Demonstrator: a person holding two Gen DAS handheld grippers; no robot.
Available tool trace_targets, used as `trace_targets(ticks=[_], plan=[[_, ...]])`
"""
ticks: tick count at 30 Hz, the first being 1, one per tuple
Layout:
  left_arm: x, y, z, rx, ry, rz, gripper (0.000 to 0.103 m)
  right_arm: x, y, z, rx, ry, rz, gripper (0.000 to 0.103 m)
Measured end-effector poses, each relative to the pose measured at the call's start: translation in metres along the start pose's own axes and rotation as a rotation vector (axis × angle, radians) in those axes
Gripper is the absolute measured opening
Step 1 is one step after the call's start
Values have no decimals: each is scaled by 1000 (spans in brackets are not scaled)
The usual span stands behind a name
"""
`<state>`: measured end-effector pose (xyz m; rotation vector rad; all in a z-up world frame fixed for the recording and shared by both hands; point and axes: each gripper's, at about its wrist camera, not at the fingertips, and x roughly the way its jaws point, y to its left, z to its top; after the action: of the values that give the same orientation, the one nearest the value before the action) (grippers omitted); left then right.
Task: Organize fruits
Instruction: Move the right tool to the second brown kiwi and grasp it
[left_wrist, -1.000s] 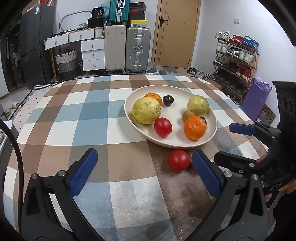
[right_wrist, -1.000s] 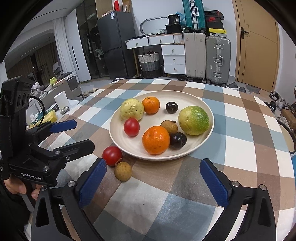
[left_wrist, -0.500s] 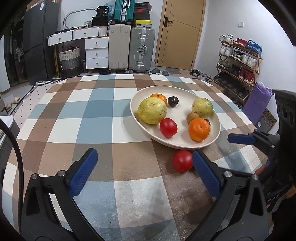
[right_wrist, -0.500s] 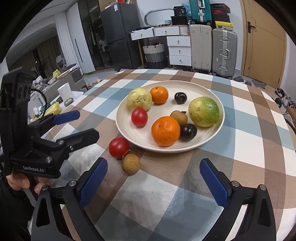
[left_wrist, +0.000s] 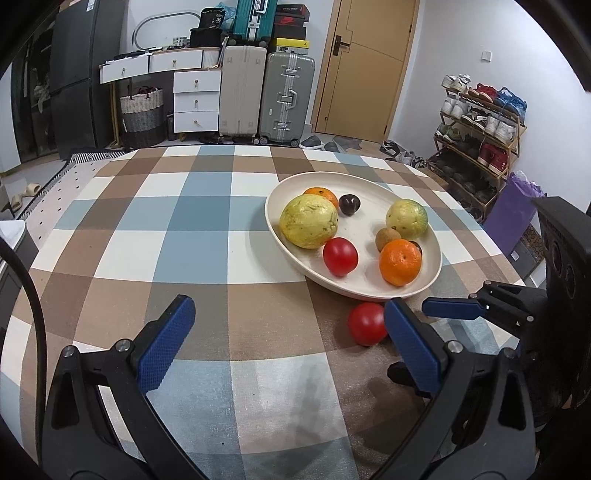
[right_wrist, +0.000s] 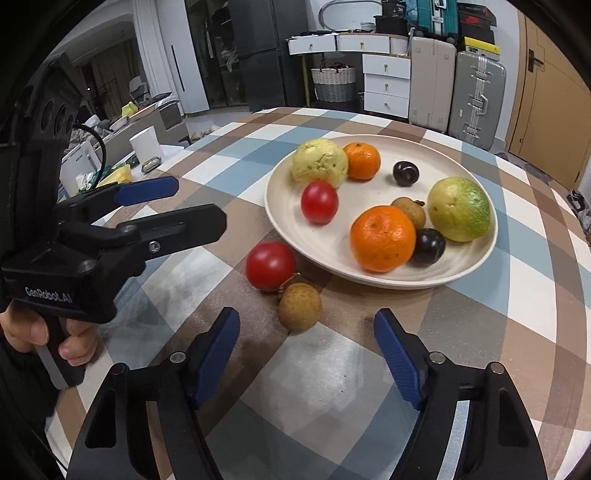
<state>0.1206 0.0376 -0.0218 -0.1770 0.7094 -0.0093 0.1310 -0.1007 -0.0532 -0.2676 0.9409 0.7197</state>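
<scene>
Hovering low over the checked tabletop (right_wrist: 461, 332), the right claw (right_wrist: 306, 354) is pointing down at a small brown longan (right_wrist: 299, 306), which is lying just ahead of the gap between its blue fingertips (right_wrist: 218, 347), a little nearer the left one and not yet touched by either. Its jaws have just been closing in from their widest spread, yet they are standing apart with nothing pinched. A loose red tomato (right_wrist: 270, 265) is sitting against the longan on its far left side, both on the cloth just outside the near rim of the cream plate (right_wrist: 476, 266). Resting in the plate are two oranges, two yellow-green guavas, another red tomato, two dark plums and a second longan. The left claw (left_wrist: 288, 343) is hanging spread wide and empty over the cloth, its right fingertip just beside the loose tomato (left_wrist: 367, 323) in its own view and hiding the longan behind it. A hand (right_wrist: 40, 332) is gripping the left claw's handle.
</scene>
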Motion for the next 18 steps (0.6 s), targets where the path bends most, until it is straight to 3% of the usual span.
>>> trace_targets(ticks=[6, 11, 18], plan=[[1, 1, 0, -5, -1, 0, 102, 3, 2, 2, -3, 4, 14, 59], [0, 1, -1, 0, 4, -1, 102, 2, -1, 3, 9, -1, 13, 52], [4, -4, -2, 18, 19, 0, 102, -1, -2, 3, 5, -9, 20, 27]])
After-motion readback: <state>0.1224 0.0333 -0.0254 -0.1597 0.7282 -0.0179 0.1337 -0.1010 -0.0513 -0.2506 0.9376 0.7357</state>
